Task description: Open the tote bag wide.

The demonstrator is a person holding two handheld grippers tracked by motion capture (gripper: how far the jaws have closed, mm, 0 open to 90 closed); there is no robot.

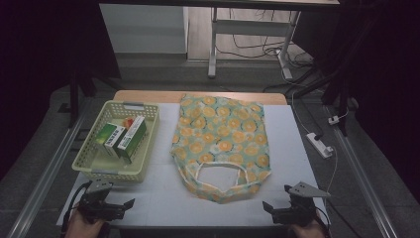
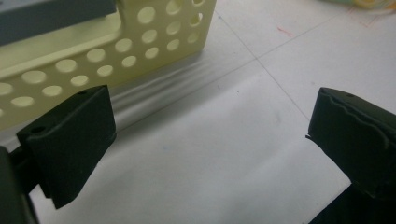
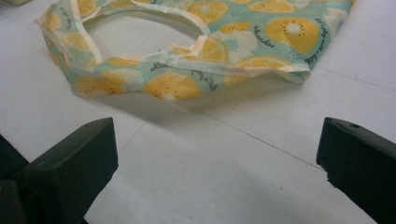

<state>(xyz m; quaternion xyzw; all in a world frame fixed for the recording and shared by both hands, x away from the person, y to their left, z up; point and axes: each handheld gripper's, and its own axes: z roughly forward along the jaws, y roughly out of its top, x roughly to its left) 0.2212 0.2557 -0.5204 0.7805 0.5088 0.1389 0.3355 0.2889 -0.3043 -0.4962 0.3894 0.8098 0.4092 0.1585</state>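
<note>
High view: a bag [image 1: 221, 144] printed with orange slices is lying flat on the white table [image 1: 292, 148], its handles turned toward the near edge, and a yellow basket [image 1: 89, 166] holding boxes [image 1: 121, 139] is sitting to its left. Both grippers are being held low at the near edge — the left gripper [image 1: 123, 208] just in front of the basket, the right gripper [image 1: 270, 210] just short of the bag's near right corner.

In the left gripper view the jaws are standing wide apart with nothing between them, the basket's perforated wall [image 2: 107, 51] close ahead. In the right gripper view the jaws are likewise spread and empty, with the bag's handle loop [image 3: 154, 56] lying ahead on the table.

Nothing is being gripped yet, so the work is judged to be at its start — probably the boxes are to be packed into the bag. For the next move, a handle or the mouth hem would need to be pinched and lifted so that the thin, limp cloth opens, while a box is being picked from the basket.
</note>
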